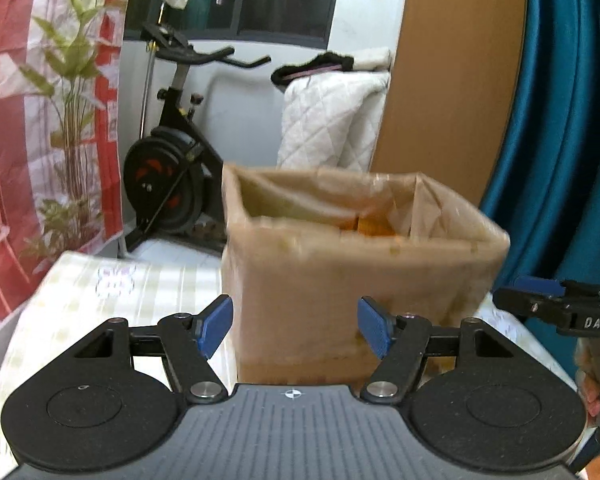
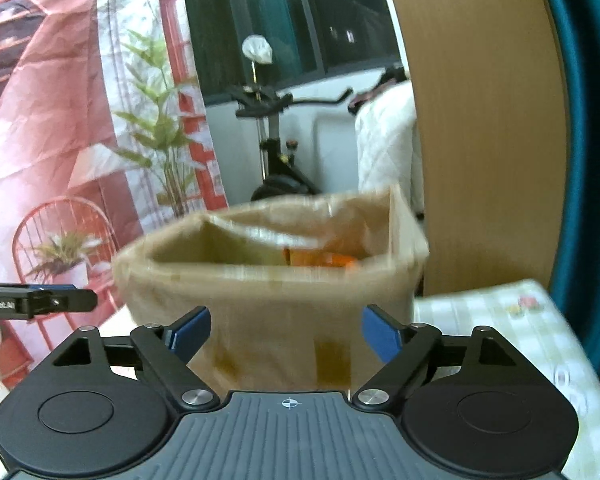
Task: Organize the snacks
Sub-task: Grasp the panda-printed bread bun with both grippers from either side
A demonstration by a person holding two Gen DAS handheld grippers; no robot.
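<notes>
An open brown cardboard box stands on a table with a pale checked cloth. Orange snack packets show inside it at the far right. My left gripper is open and empty, its blue pads either side of the box's near face, just in front of it. In the right wrist view the same box is blurred, with orange packets inside. My right gripper is open and empty, close in front of the box. Each gripper shows at the edge of the other's view.
An exercise bike stands behind the table. A red and white printed backdrop hangs at the left. A wooden panel and a blue curtain are at the right. A white quilted bundle sits behind the box.
</notes>
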